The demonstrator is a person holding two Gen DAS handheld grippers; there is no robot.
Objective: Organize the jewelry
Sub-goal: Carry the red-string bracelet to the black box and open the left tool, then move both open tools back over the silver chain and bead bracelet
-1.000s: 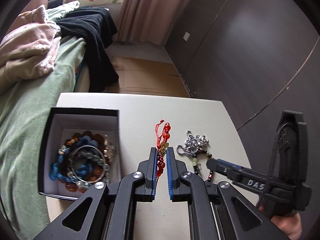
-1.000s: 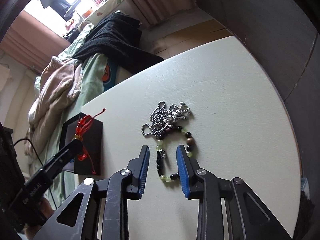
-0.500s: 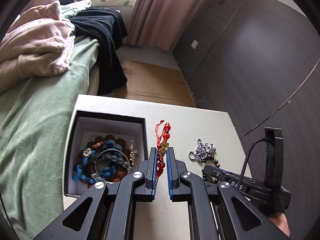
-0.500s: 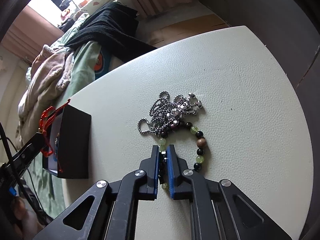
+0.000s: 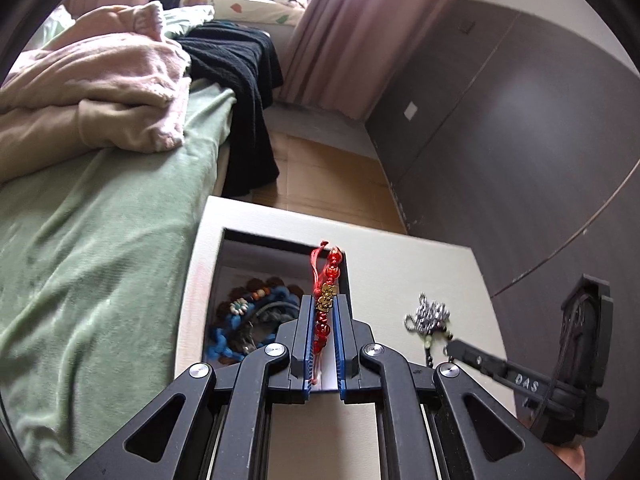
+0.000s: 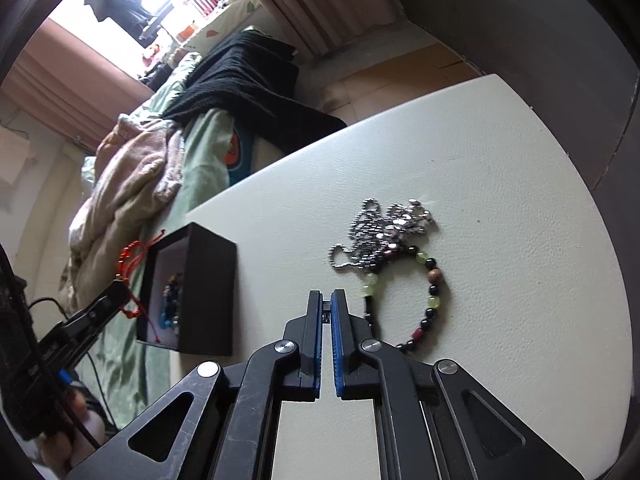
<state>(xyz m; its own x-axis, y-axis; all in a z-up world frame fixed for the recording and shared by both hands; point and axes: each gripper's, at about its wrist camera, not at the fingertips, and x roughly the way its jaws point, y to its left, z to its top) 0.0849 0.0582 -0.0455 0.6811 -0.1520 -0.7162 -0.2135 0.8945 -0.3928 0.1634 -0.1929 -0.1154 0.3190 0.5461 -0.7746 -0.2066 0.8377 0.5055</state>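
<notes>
My left gripper [image 5: 324, 304] is shut on a red cord bracelet [image 5: 326, 296] with red beads and gold charms, held over the black jewelry box [image 5: 224, 256]. The box holds blue, brown and clear bracelets [image 5: 248, 320]. My right gripper [image 6: 326, 296] is shut on a small dark piece of the green-and-black beaded bracelet [image 6: 430, 288], which lies on the white table [image 6: 500, 200] and trails right of the fingers. A silver ball chain [image 6: 384, 228] lies bunched against it. The box [image 6: 208, 292] and the red bracelet [image 6: 134, 256] also show in the right wrist view.
A bed with a green sheet [image 5: 88, 240], pink clothes [image 5: 92, 92] and a black garment [image 5: 244, 92] borders the table's left side. A dark wall [image 5: 520, 140] runs along the right. The right gripper [image 5: 520, 376] shows low right in the left wrist view.
My left gripper has carried the red bracelet leftward to above the box. My right gripper has closed on the beaded bracelet and shifted left, pulling it.
</notes>
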